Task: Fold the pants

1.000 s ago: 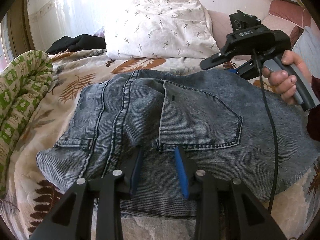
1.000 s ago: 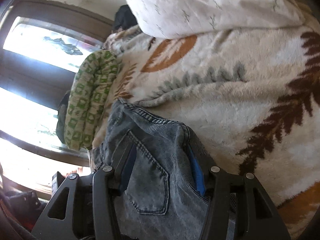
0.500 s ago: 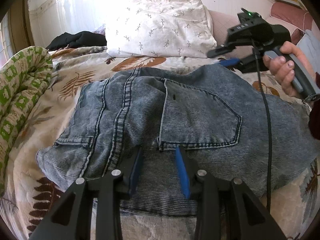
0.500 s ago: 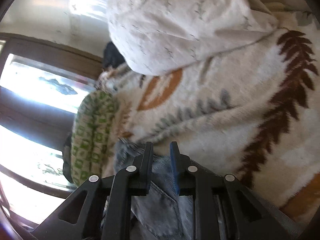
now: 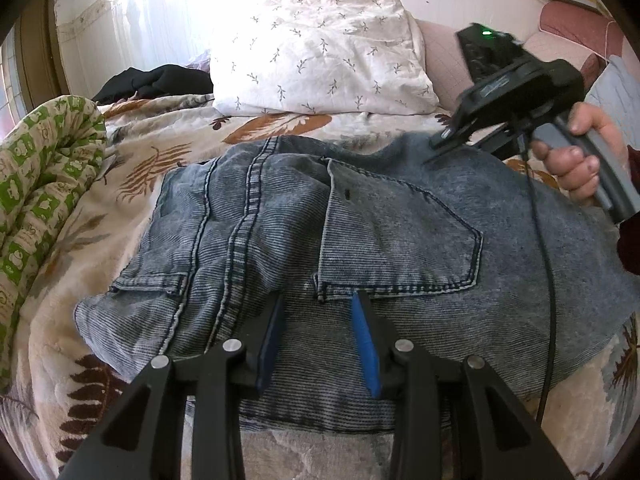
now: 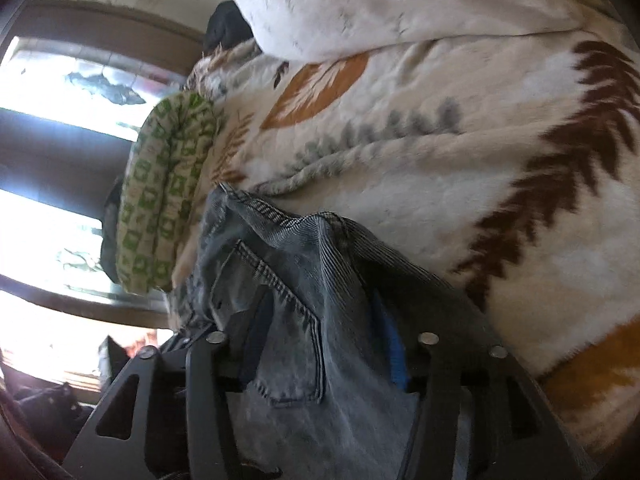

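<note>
— Two grippers on one pair of pants (image 5: pixel 360 232), and the fold looks barely begun. The denim lies spread across the middle of the left wrist frame, back pocket up, on the blanket (image 5: pixel 132 184).

— Which step is it, would you say?

— Taking hold of an edge, I'd judge. The right gripper (image 6: pixel 324 344) has a bunched fold of denim between its fingers, low in the frame's centre, and its jaws are opening, so the cloth is not pinched. In the left view a hand (image 5: pixel 576 160) holds that tool at the upper right, over the far edge.

— And the left gripper (image 5: pixel 318 332)?

— Partly open, at bottom centre; whether the tips touch the fabric below the pocket I cannot tell, but nothing is clamped.

— What does the next move call for?

— Probably closing firmly on that far edge, then carrying it over while the near side stays pinned.

— And the room?

— A bed with a leaf-printed fleece blanket, a white sprigged pillow (image 5: pixel 320 52) at top centre, a rolled green-patterned quilt (image 5: pixel 44 172) at left, and bright windows (image 6: pixel 52 92).
</note>
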`<state>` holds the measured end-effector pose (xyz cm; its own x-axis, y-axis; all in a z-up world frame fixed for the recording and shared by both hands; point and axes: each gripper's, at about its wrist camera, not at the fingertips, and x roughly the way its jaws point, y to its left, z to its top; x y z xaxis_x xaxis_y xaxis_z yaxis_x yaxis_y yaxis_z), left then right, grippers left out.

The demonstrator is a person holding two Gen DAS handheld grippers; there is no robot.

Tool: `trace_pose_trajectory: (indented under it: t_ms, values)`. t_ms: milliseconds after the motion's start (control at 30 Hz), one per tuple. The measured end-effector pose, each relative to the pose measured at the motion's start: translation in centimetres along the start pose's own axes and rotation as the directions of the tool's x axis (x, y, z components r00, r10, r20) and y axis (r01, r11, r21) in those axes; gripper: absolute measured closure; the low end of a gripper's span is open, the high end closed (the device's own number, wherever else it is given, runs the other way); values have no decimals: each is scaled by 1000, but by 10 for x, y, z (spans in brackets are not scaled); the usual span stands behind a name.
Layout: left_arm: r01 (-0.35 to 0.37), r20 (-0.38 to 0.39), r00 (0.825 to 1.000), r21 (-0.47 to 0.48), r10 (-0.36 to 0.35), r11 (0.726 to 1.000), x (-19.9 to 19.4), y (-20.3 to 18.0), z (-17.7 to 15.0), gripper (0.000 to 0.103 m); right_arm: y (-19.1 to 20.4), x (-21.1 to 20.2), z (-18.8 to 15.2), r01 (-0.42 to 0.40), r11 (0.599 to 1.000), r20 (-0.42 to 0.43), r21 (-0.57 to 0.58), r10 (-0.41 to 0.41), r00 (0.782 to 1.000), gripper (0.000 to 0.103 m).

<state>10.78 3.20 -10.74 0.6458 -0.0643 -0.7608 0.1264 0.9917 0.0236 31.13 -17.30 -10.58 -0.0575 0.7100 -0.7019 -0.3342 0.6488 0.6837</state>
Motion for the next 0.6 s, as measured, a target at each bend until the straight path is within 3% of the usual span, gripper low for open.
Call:
trace_pose_trajectory:
  t_ms: [33,100,133,233,333,467,567,600]
  values:
    - [0,-1,1000,-1,0,1000,0,0,0,65,3,4,1,22,1000,-1,-11,-22,1000,70]
    - [5,-4,1000,-7,-5,1000,-1,0,0,65,8,14,5,118,993,3,-25,-118,993,91]
    - [8,-5,1000,-12,-8,1000,-1,0,1,65,8,15,5,148,989,17,-17,-148,989,91]
    - [12,-7,1000,-17,-12,1000,-1,2,1,65,2,-3,6,119,992,129,29,-122,984,94]
    - [6,-10,1000,-10,-7,1000,-2,2,0,64,-15,-17,2,96,986,242,136,-127,962,95]
    - [3,-12,1000,-5,-3,1000,-6,6,-2,63,-36,-8,-5,107,960,278,259,-180,943,97]
    - [-10,-5,1000,17,10,1000,-9,10,-7,62,-36,-13,-7,125,946,348,300,-231,908,98]
    - [-4,-4,1000,22,4,1000,-9,12,-8,62,-35,-17,-8,153,933,369,326,-275,888,97]
